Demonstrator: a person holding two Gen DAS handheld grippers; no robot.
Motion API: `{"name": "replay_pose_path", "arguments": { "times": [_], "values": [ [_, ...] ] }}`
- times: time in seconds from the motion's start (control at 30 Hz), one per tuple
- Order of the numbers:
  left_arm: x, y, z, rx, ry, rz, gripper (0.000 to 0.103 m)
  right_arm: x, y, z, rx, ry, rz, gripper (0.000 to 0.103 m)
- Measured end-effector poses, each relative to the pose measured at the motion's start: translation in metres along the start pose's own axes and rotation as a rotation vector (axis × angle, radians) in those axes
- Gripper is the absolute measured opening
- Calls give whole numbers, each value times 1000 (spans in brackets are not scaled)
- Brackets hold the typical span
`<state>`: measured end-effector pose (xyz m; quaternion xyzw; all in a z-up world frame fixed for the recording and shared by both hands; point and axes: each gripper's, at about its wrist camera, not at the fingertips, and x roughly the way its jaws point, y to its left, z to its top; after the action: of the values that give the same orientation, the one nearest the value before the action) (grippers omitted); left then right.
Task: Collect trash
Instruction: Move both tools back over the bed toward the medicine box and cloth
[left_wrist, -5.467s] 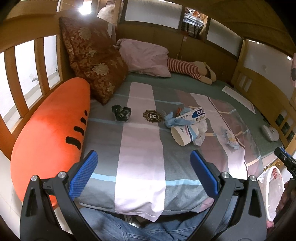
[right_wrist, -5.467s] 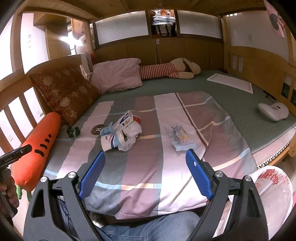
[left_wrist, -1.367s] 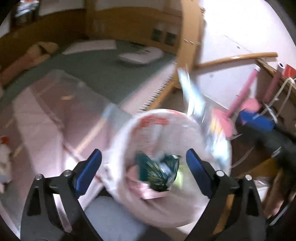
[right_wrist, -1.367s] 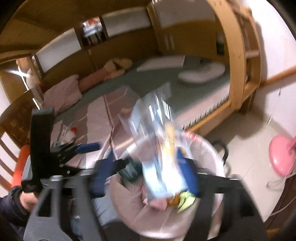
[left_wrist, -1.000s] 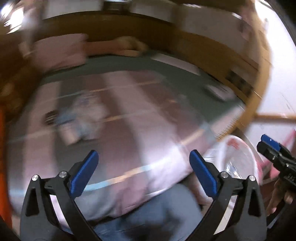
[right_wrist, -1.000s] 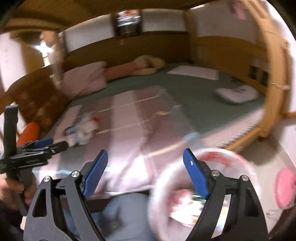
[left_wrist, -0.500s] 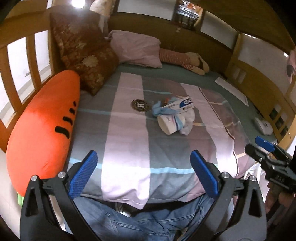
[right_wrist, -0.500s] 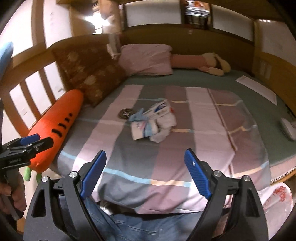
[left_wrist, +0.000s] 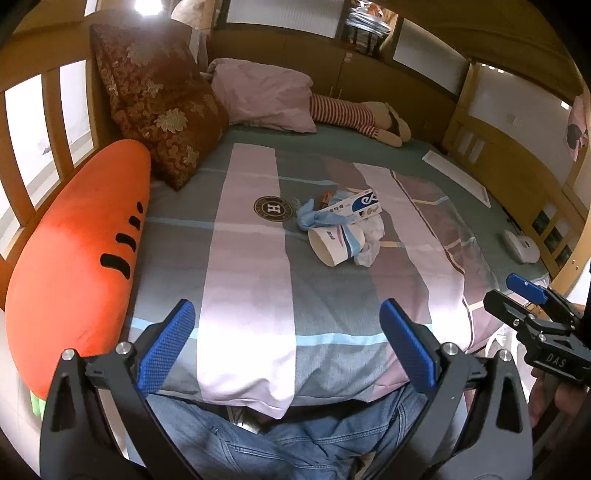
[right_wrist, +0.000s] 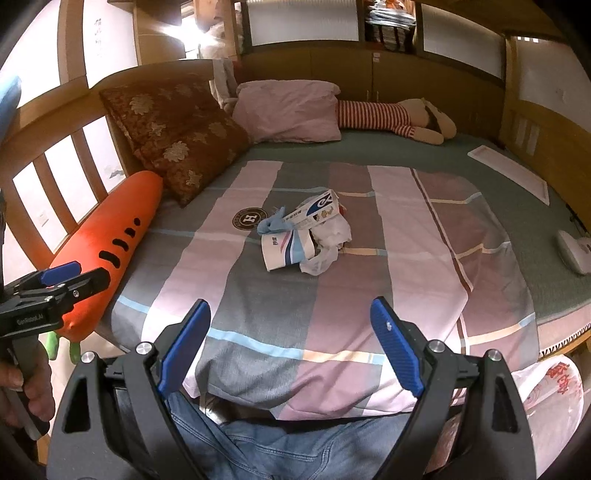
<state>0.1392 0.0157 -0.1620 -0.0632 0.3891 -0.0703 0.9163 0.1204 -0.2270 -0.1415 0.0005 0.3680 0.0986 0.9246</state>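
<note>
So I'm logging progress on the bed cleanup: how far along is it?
Partway, comparing with earlier frames. The dark crumpled wrapper and the clear packet are gone from the blanket. Nothing is in hand: the left tool and the right tool are open. Left: paper cup, toothpaste box, blue glove, white bag.

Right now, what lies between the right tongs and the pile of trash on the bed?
In the right wrist view, only bare striped blanket lies between the open right tongs and the trash pile.

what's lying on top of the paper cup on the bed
A flat white-and-blue carton and a knotted blue cloth rest across the cup. A crumpled white bag hides what lies behind it.
</note>
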Motion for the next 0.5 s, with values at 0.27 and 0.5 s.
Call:
{"name": "replay_pose_path", "arguments": {
  "times": [0.27,0.5],
  "values": [
    [2,-2,-1,0,8,0,100,-1,-1,-2,11,0,0,86],
    [3,-6,-3,8,12,-1,100,0,-5,-5,23,5,1,87]
  ]
}}
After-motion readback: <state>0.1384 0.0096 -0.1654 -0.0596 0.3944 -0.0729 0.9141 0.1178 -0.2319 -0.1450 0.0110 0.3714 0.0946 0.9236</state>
